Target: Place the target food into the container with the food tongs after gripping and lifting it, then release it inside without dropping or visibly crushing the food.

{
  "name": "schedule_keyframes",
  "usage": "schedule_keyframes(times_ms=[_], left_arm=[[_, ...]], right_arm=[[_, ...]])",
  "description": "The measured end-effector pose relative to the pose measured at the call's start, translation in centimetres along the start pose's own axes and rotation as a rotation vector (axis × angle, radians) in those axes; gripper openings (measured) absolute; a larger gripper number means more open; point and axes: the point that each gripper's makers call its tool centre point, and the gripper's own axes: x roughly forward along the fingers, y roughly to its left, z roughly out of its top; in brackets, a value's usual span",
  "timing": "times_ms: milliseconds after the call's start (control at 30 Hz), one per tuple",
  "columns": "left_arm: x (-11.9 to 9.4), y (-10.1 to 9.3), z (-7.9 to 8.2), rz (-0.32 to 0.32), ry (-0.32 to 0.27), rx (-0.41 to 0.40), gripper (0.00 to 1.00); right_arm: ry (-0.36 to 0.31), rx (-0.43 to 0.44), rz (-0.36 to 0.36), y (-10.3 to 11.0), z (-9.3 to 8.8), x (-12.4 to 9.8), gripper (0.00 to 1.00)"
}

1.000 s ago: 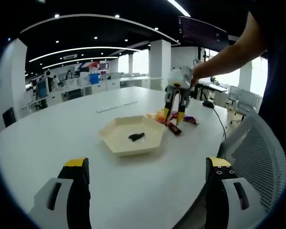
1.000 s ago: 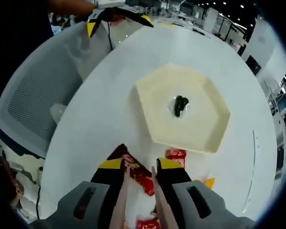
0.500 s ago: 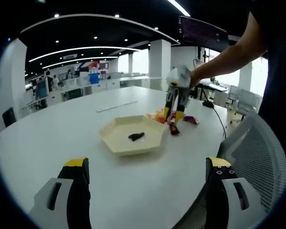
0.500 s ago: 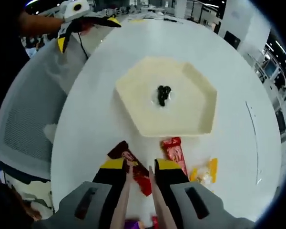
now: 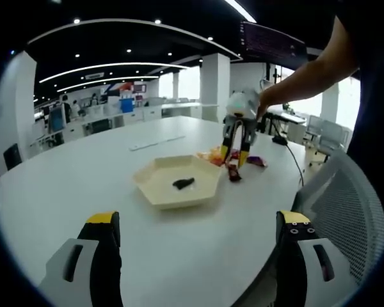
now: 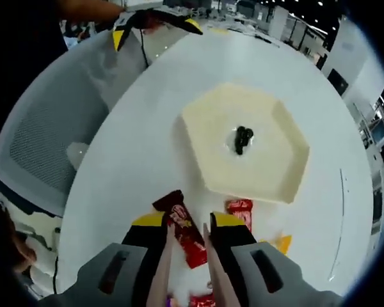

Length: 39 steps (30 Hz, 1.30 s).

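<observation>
The small dark item in the hexagonal tray is too small to identify, and the red snack wrapper is partly hidden between the tongs, its print unreadable.

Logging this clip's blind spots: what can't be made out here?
- Red snack bar, right gripper view: lower end hidden between the tongs.
- Dark food in the tray, left gripper view: too small to identify.
- Snack pile, left gripper view: partly behind the right gripper.

Open-plan office: desks, mesh chair.
</observation>
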Motion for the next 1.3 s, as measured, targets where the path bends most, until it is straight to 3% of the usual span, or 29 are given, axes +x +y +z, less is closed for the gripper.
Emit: schedule_keyframes(times_ms=[300, 633, 767, 1300], left_arm=[[0.0, 0.1, 0.0, 0.002, -0.001, -0.002, 0.99], [0.0, 0.0, -0.1, -0.001, 0.003, -0.002, 0.99], [0.0, 0.0, -0.1, 0.0, 0.003, -0.003, 0.99], [-0.1, 0.1, -0.1, 0.002, 0.003, -0.006, 0.98]], right_arm=[[0.003, 0.001, 0.013, 0.2, -0.3, -0.3, 0.26], [0.024, -0.058, 0.021, 0.5, -0.4, 0.1, 0.26], [0.062, -0.097, 0.021, 0.6, -0.8, 0.7, 0.26], [0.053, 0.086, -0.012, -0.1, -0.9, 0.5, 0.21]])
